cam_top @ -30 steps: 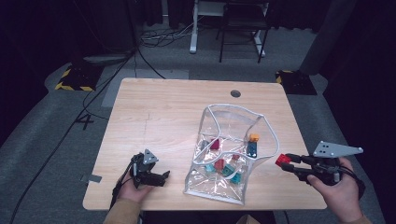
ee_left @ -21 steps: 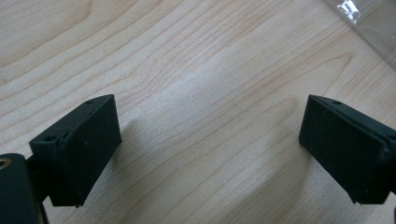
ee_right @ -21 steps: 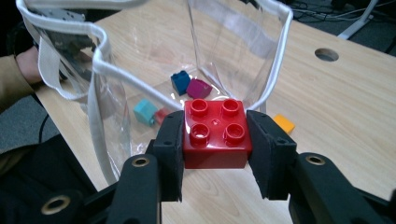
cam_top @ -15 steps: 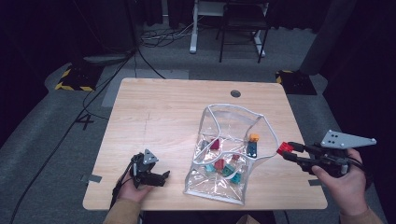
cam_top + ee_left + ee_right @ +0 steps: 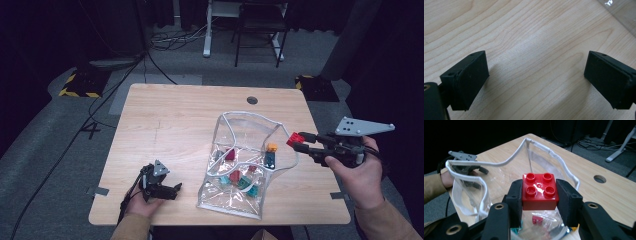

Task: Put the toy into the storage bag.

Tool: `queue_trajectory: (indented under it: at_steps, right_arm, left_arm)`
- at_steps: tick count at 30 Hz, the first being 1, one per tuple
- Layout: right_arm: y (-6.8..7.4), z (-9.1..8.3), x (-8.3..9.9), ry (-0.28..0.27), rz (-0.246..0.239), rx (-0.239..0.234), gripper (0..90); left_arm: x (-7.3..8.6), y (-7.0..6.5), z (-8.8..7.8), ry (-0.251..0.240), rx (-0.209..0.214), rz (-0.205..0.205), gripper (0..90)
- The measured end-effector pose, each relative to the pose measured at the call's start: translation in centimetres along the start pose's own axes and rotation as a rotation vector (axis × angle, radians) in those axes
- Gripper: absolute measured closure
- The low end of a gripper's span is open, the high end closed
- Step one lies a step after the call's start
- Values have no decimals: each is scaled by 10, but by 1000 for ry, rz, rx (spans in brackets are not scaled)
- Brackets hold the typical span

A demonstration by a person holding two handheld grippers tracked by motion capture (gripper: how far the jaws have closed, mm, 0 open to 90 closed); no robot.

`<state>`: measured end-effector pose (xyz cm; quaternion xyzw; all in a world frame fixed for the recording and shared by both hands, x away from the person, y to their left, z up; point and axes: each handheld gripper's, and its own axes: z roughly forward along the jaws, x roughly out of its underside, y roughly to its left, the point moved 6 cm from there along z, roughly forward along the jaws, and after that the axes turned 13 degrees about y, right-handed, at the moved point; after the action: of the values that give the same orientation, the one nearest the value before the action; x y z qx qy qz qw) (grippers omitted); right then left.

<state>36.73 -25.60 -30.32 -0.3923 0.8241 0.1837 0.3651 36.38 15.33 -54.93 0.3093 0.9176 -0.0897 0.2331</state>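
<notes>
My right gripper [image 5: 299,141] is shut on a red four-stud brick [image 5: 539,191], studs up, held in the air at the right rim of a clear plastic bag [image 5: 250,130] with a white zip edge. The brick [image 5: 294,139] hangs just right of the bag's open mouth. Inside the bag [image 5: 474,192] lie several small bricks: red [image 5: 230,154], orange [image 5: 272,147], teal [image 5: 253,190]. My left gripper [image 5: 176,189] rests on the table near the front left, its jaws open over bare wood [image 5: 536,62], left of the bag's lower end.
The wooden table [image 5: 170,120] has a round cable hole [image 5: 252,100] at the back. A chair and desk legs [image 5: 260,35] stand on the floor beyond, with cables [image 5: 100,105] and yellow-black floor markers [image 5: 77,85] to the left.
My right gripper has risen with the red brick and moved a little toward the back. The left gripper and the bag have stayed put.
</notes>
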Motion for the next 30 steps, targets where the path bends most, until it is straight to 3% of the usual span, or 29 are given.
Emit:
queue_trajectory:
  at_steps: [17,30]
  right_arm:
    - [-15,39,-38,-18,-3,-4,591]
    - [-12,89,-50,39,6,-41,591]
  left_arm:
    - [0,0,0,-2,1,-3,57]
    - [0,0,0,-1,0,-5,57]
